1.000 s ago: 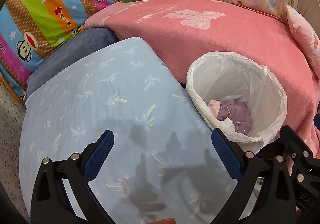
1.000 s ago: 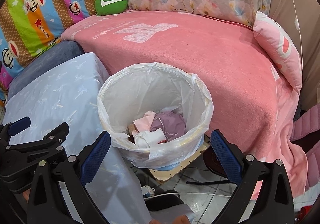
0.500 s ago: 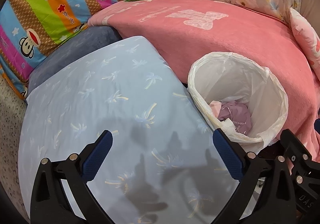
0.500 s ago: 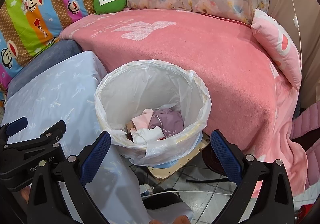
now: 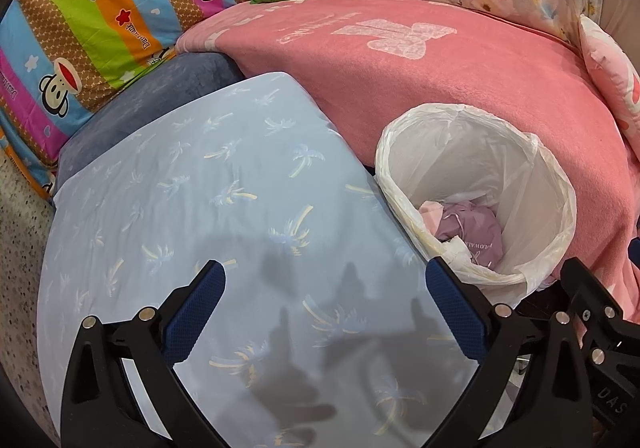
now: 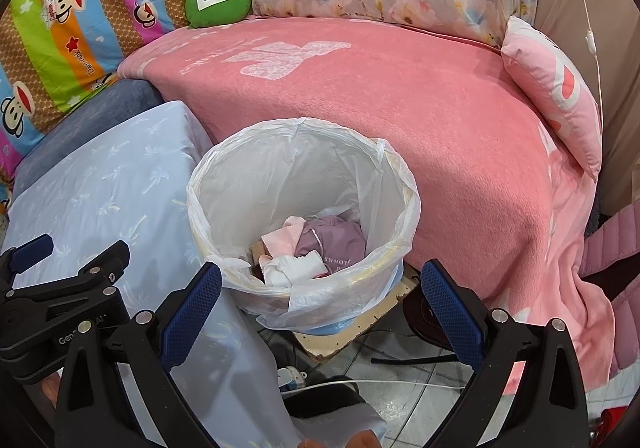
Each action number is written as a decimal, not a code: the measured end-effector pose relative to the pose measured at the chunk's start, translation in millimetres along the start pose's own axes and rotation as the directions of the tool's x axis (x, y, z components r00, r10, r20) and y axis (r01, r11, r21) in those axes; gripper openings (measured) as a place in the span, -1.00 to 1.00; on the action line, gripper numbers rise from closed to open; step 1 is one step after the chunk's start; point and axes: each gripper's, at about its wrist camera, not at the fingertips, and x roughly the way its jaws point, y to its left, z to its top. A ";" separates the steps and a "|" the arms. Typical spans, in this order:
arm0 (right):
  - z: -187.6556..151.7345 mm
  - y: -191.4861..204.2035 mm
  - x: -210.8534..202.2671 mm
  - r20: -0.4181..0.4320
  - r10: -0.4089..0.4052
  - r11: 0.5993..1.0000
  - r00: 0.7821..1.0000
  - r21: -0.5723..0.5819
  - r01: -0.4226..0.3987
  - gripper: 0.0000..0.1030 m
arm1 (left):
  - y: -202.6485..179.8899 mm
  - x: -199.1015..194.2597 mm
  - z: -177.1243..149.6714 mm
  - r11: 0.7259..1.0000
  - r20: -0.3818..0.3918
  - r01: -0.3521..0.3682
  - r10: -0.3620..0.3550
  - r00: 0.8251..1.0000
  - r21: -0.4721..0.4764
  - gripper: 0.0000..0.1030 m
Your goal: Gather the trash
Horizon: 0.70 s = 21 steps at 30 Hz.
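Observation:
A round bin lined with a white plastic bag (image 6: 404,203) (image 5: 556,191) stands on the floor between a light blue cloth-covered surface and a pink bed. Inside lie a crumpled purple bag (image 6: 334,242) (image 5: 470,234), a pink scrap (image 6: 286,238) and white paper (image 6: 294,268). My right gripper (image 6: 320,302) hangs open just in front of the bin's near rim, nothing between its fingers. My left gripper (image 5: 324,310) is open over the blue cloth (image 5: 192,207), left of the bin, also holding nothing. The left gripper's black body (image 6: 60,300) shows at the left of the right wrist view.
A pink blanket (image 6: 400,107) covers the bed behind the bin, with a pink pillow (image 6: 556,87) at right, a green cushion (image 6: 218,1) and striped monkey-print bedding (image 5: 80,27) at the back. Cables and a power strip (image 6: 294,376) lie on the tiled floor under the bin's board.
Both views have shifted slightly; the bin sits a little lower and nearer in the right wrist view. Both grippers stay open and empty.

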 end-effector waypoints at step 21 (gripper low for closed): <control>-1.2 -4.5 1.5 -0.003 -0.005 1.000 1.000 0.005 0.005 0.89 | -1.7 -1.0 0.0 1.000 0.002 0.000 0.000 1.000 0.008 0.87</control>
